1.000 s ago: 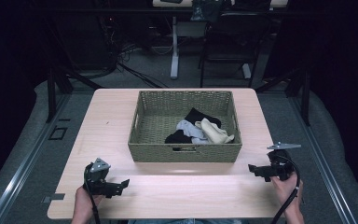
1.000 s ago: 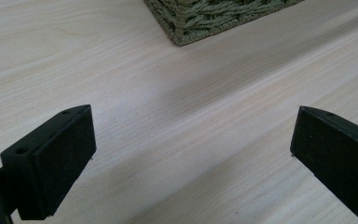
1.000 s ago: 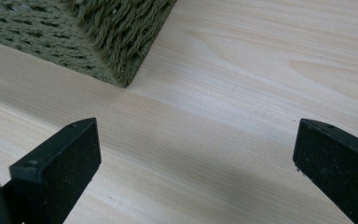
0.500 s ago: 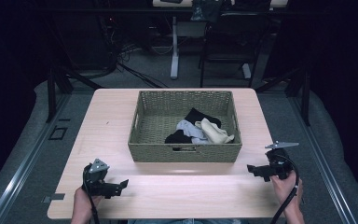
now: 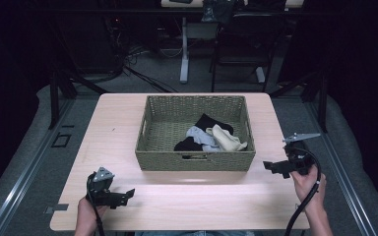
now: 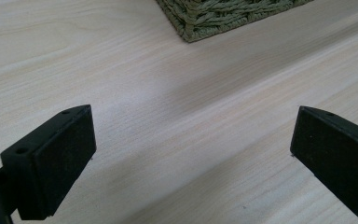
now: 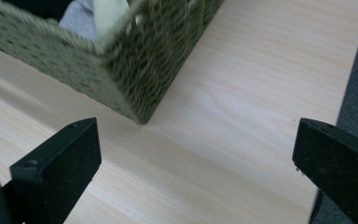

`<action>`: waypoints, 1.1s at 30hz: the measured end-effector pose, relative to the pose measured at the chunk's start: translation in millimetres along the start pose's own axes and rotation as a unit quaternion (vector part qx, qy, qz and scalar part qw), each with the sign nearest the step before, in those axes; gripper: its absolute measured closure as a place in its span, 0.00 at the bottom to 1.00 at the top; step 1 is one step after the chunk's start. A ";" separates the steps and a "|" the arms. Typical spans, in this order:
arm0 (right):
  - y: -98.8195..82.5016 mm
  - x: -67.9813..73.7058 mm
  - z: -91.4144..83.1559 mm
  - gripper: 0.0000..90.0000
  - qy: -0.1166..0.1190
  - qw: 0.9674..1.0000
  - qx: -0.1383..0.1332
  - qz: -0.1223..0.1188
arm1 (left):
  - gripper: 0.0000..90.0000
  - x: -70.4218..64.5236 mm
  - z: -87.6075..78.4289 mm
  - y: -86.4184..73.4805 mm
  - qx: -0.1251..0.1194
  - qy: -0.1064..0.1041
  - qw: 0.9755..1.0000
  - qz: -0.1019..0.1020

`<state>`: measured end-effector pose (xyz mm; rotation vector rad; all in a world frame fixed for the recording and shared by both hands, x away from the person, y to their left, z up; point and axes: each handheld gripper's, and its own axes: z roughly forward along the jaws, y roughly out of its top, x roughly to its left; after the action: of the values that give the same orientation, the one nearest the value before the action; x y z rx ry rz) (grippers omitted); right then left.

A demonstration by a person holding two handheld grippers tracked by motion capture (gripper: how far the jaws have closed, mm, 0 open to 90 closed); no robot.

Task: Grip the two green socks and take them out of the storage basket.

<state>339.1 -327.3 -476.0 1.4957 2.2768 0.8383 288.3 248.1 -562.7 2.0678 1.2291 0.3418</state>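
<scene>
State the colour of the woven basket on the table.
The basket is olive green all over, in a plain weave; the high view shows it best.

A woven olive-green basket (image 5: 195,160) sits mid-worktop, upright, holding a loose heap of socks (image 5: 209,137): black, pale grey-blue and cream, bunched toward its right front corner.

Dark room w/ grey floor (image 5: 192,83); far side: chair (image 5: 241,54), desk leg (image 5: 183,54), tangled cables (image 5: 133,59); pale wood surface (image 5: 118,123).
</scene>
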 end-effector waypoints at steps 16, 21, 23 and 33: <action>88.9 26.6 -14.8 0.03 0.038 0.998 0.007 -0.059 | 0.00 0.2 0.6 0.5 -0.004 0.001 1.000 -0.002; 116.5 42.6 4.0 0.08 0.045 0.996 0.030 -0.075 | 0.00 0.3 -0.8 0.7 -0.005 -0.002 1.000 0.002; 126.1 49.9 13.7 0.09 0.046 0.995 0.041 -0.080 | 0.00 0.2 -0.6 0.7 -0.004 -0.003 1.000 0.002; 154.3 68.4 75.9 0.22 0.047 0.988 0.115 -0.094 | 0.00 0.2 -1.4 0.3 -0.003 -0.001 1.000 0.003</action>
<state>464.4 -196.9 -436.7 1.3267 2.6099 0.6232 287.8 248.8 -561.5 2.0667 1.2194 0.3459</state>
